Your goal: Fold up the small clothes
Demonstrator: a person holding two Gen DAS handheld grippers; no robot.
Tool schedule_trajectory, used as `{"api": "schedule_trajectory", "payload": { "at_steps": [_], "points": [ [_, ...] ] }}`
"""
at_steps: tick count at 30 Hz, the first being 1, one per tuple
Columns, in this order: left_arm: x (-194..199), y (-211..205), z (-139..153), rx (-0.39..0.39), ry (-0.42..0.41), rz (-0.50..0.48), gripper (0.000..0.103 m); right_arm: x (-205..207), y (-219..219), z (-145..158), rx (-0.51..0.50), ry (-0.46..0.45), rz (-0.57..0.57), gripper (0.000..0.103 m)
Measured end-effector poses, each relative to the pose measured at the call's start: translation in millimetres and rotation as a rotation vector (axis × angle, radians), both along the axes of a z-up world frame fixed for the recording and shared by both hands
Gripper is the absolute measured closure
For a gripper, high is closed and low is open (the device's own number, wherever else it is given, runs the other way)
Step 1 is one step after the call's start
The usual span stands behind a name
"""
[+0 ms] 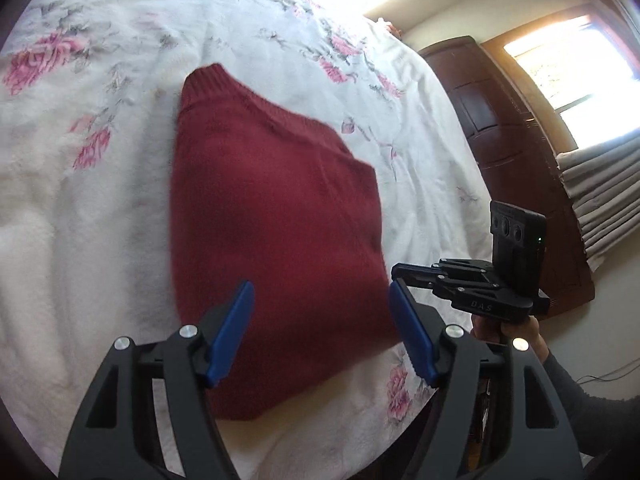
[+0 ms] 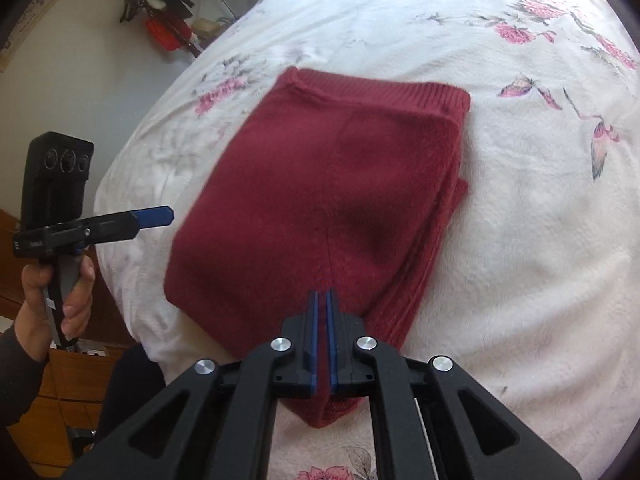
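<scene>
Right wrist view showed our right hand-held gripper (image 2: 322, 300) with its blue pads nearly together, nothing pinched, poised over the near edge of the red knit sweater (image 2: 320, 208); our left hand-held gripper (image 1: 322, 334) stood wide and empty above the same garment. We judged the fold nearly finished, so the sensible move was to press the layers flat and square the stepped right edge. It lay as a thick rectangle, ribbed hem far, on the floral bed (image 2: 520, 240)
</scene>
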State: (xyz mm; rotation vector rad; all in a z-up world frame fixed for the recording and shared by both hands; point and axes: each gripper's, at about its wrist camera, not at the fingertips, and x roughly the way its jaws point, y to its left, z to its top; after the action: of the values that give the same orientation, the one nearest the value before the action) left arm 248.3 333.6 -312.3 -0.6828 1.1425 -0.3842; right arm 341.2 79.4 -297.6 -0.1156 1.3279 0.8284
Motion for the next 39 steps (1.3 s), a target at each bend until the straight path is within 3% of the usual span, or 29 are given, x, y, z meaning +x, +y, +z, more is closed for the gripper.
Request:
{"api": "schedule_trajectory", "payload": {
  "at_steps": [3, 7, 9, 13, 16, 20, 24, 26, 28, 32, 34, 39],
  "points": [
    [-3, -3, -22, 0.040, 0.026, 0.017, 0.036, -3, -5, -28, -0.041, 0.036, -0.064, 0.084],
    [-20, 3, 8, 0.007, -0.022, 0.040, 0.036, -20, -19, 4, 0.017, -0.009, -0.123, 0.083],
    [-36, -3, 16, 0.037, -0.045, 0.023, 0.034, -34, -26, 13, 0.038, -0.022, -0.141, 0.083],
    [-41, -19, -37, 0.133, 0.104, -0.008, 0.034, -49, -18, -33, -0.084, 0.028, -0.126, 0.084],
    [-42, -15, -36, 0.106, 0.096, 0.046, 0.033, -51, -14, -34, -0.088, 0.021, -0.157, 0.082],
    [-62, -14, -4, 0.121, 0.056, 0.074, 0.031, -71, -17, 3, -0.081, -0.068, -0.148, 0.081],
    [-109, -24, 44, 0.325, 0.025, 0.108, 0.020, -115, -24, 47, -0.077, -0.162, -0.143, 0.076],
    [-139, -31, 72, 0.412, -0.022, 0.126, 0.015, -142, -30, 70, -0.074, -0.211, -0.154, 0.066],
    [-165, -45, 100, 0.489, -0.072, 0.156, 0.011, -172, -40, 95, -0.075, -0.276, -0.182, 0.038],
    [-216, -70, 148, 0.569, -0.126, 0.199, 0.010, -227, -56, 146, -0.081, -0.362, -0.236, 0.024],
    [-241, -82, 171, 0.582, -0.162, 0.202, 0.009, -253, -60, 170, -0.083, -0.404, -0.270, 0.012],
    [-293, -100, 231, 0.641, -0.252, 0.271, 0.007, -300, -70, 226, -0.098, -0.504, -0.330, 0.004]
  ]
}}
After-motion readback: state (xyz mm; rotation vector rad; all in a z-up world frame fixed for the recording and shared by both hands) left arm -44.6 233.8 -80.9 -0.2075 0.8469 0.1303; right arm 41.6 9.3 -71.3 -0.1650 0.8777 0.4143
